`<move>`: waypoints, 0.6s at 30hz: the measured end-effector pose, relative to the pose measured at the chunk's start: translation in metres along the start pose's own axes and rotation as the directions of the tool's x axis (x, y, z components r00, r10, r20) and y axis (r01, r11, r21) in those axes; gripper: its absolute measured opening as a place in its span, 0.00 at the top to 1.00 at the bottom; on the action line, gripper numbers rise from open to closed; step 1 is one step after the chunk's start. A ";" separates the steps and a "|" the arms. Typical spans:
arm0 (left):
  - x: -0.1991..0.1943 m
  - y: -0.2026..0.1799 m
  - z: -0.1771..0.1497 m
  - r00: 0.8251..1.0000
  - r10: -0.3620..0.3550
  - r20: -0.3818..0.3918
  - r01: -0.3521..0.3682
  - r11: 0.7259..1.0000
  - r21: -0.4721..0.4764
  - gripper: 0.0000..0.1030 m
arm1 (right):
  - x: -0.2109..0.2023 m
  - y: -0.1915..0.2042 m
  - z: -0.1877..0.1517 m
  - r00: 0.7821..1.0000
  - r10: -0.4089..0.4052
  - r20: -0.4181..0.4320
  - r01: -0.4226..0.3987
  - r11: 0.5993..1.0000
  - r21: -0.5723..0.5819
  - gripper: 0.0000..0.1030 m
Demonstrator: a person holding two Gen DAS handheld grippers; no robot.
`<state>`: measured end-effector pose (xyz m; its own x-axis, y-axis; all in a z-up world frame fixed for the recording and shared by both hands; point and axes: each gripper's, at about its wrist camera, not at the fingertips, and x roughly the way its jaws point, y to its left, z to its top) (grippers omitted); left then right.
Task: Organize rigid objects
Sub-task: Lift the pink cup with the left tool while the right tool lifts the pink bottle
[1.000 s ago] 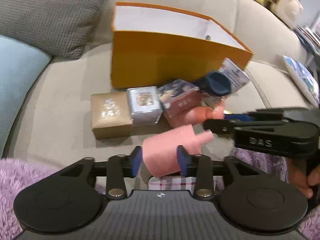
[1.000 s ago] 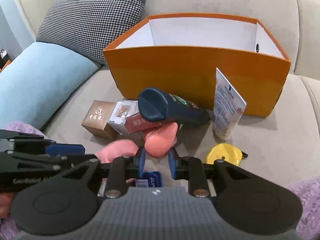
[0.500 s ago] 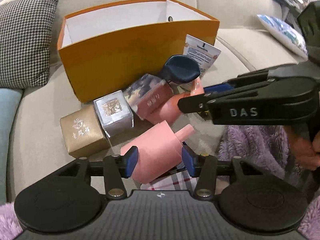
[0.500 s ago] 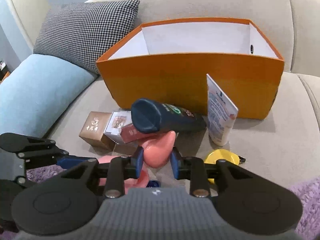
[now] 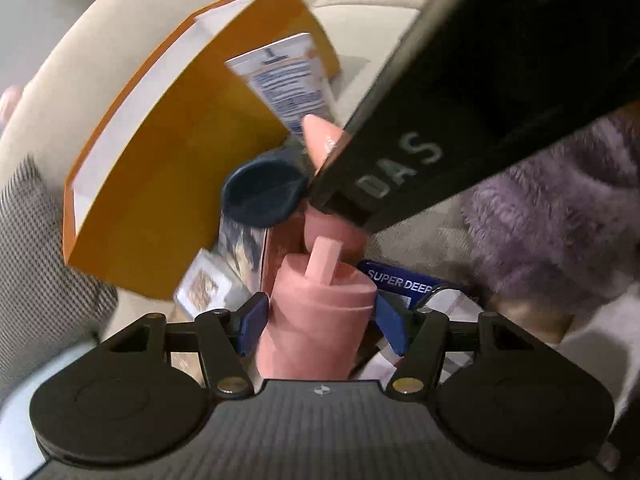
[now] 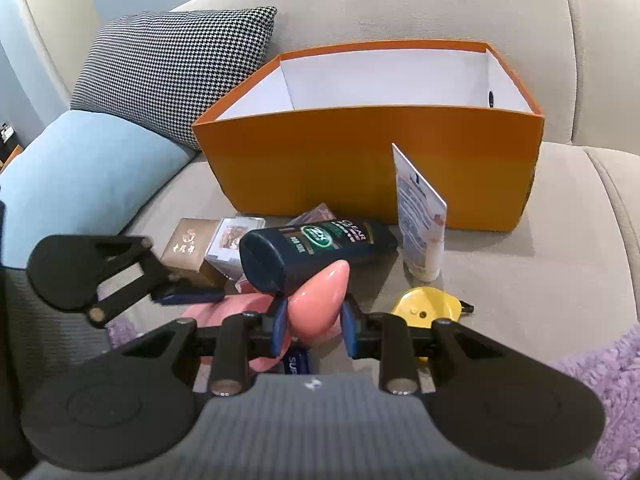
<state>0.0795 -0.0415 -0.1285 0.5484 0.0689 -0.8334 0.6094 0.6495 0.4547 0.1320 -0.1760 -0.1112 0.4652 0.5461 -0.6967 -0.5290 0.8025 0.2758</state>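
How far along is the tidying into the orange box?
Done: nothing shows inside the orange box yet. In hand: the right gripper is shut on a glossy pink piece; the left gripper is opening its fingers around a pink bottle. Left: the dark shampoo bottle, white tube, gold carton and yellow tape measure lie on the sofa outside it.

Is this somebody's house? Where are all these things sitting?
Most likely a living room at home. Everything sits on a beige sofa, with a checked cushion and a light blue cushion leaning on it. An orange box stands on the seat among small household items.
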 end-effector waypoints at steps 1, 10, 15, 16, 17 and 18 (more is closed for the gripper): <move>0.001 -0.002 0.002 1.000 0.005 0.005 -0.005 1.000 0.023 0.30 | 0.000 -0.001 0.000 1.000 -0.002 0.001 0.002 1.000 0.005 0.72; -0.007 0.004 0.000 0.999 0.030 0.032 -0.028 0.998 -0.062 0.36 | -0.010 -0.005 0.002 0.999 -0.017 0.035 0.017 1.000 0.003 0.74; -0.038 0.037 -0.018 0.994 -0.001 0.110 0.039 0.937 -0.348 0.36 | -0.014 -0.003 0.004 0.999 -0.020 0.041 0.021 1.000 -0.009 0.74; -0.046 0.048 -0.023 0.990 -0.014 0.140 0.074 0.899 -0.432 0.36 | -0.016 -0.001 0.005 0.999 -0.028 0.045 0.028 0.999 -0.017 0.74; -0.052 0.056 -0.028 0.986 -0.024 0.164 0.103 0.864 -0.494 0.36 | -0.018 0.000 0.005 0.998 -0.030 0.050 0.032 0.999 -0.022 0.74; -0.059 0.063 -0.035 0.981 -0.031 0.192 0.134 0.823 -0.552 0.36 | -0.020 0.000 0.006 0.998 -0.028 0.055 0.029 0.999 -0.023 0.74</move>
<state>0.0660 0.0216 -0.0619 0.6288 -0.0976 -0.7714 0.2586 0.9619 0.0891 0.1269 -0.1858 -0.0930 0.5184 0.5359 -0.6664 -0.5317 0.8123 0.2397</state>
